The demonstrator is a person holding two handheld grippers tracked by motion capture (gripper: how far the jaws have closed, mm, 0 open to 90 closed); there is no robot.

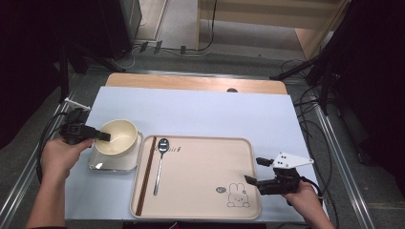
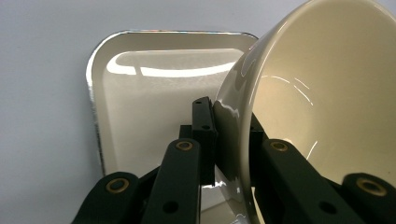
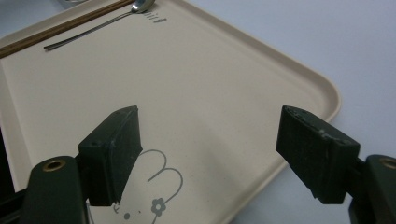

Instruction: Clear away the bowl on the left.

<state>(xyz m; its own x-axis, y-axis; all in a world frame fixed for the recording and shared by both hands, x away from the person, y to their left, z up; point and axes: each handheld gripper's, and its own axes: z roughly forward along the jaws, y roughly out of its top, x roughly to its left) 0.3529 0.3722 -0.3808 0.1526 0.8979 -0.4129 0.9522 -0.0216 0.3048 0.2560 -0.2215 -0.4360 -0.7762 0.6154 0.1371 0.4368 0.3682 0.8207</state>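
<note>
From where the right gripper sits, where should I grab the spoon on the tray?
Take the spoon mid-handle, coming straight down with the right gripper open across it. The thin handle lies flat, with chopsticks close alongside; bare tray lies on its other side.

- A bowl [image 1: 117, 136] sits on a small plate [image 1: 114, 163] at the counter's [image 1: 200, 112] left.
- A tray [image 1: 200, 176] lies just right of the plate.
- Chopsticks [image 1: 145, 175] and a spoon [image 1: 159, 164] lie at the tray's left, chopsticks leftmost.
</note>
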